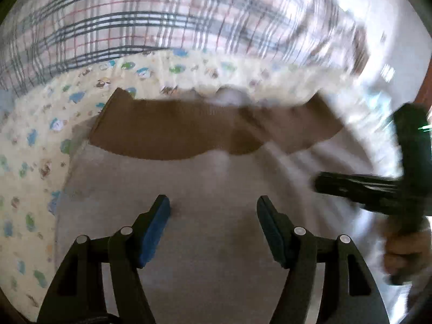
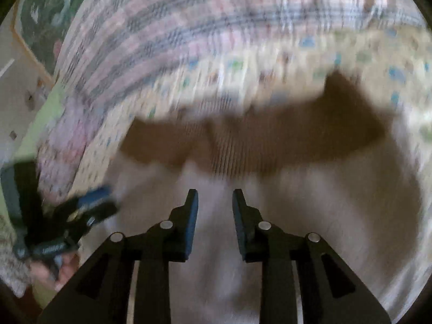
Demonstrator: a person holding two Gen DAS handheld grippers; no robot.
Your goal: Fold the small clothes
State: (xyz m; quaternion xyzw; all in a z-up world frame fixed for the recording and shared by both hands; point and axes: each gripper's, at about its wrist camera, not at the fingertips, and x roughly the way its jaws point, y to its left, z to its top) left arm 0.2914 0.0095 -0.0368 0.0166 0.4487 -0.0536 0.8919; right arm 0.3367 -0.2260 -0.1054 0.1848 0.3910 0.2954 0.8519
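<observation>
A small pale grey-white garment with a brown ribbed waistband lies flat on a cream sheet printed with small animals. My left gripper is open and empty just above the pale cloth. The right gripper shows at the right of the left wrist view, held by a hand. In the right wrist view the same garment and brown band lie ahead, blurred. My right gripper is open and empty over the cloth. The left gripper shows at its left.
A plaid blanket in grey, pink and white lies beyond the printed sheet; it also shows in the right wrist view. A green patterned surface lies at the far left. Both views are motion-blurred.
</observation>
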